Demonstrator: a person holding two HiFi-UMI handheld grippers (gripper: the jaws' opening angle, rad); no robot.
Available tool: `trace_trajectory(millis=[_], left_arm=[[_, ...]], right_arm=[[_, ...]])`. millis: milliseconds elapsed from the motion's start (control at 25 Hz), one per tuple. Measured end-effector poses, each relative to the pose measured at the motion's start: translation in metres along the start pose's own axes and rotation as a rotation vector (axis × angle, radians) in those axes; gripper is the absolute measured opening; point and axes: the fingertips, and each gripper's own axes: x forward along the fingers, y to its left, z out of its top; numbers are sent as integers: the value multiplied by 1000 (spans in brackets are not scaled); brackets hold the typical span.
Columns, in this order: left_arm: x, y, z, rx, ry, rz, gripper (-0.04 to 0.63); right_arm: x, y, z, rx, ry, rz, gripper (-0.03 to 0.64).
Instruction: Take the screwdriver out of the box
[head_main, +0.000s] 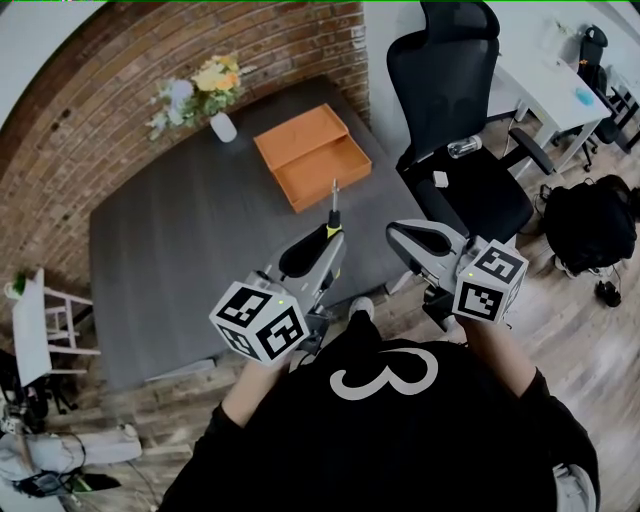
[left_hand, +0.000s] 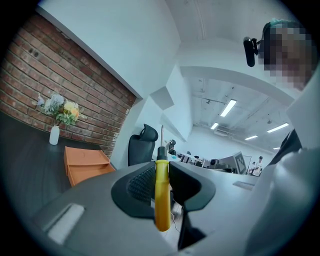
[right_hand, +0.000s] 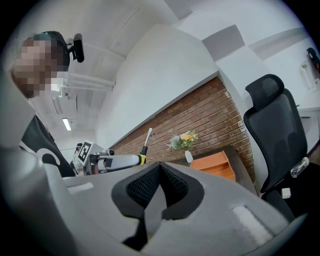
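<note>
screwdriver (left_hand: 161, 195): glossy yellow plastic handle, metal shaft | box (head_main: 312, 155): matt orange | table (head_main: 200, 230): dark matt | wall (head_main: 120, 70): rough brick

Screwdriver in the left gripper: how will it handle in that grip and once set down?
Likely rigid: the screwdriver shows a metal shaft and a yellow handle. It may pivot, since the left gripper pinches the smooth handle at one spot. Its round handle would probably roll on the table.

1 screwdriver (head_main: 334, 207), 1 box (head_main: 312, 156), 1 vase (head_main: 223, 127), 2 grippers (head_main: 331, 236) (head_main: 394, 233)
</note>
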Motion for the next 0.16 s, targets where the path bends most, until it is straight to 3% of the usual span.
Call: trace_trajectory(millis=[160], left_arm=[[-1,-3,1,7,-4,-3,104]], right_arm=[[-2,2,3,-11,-8,1,0]])
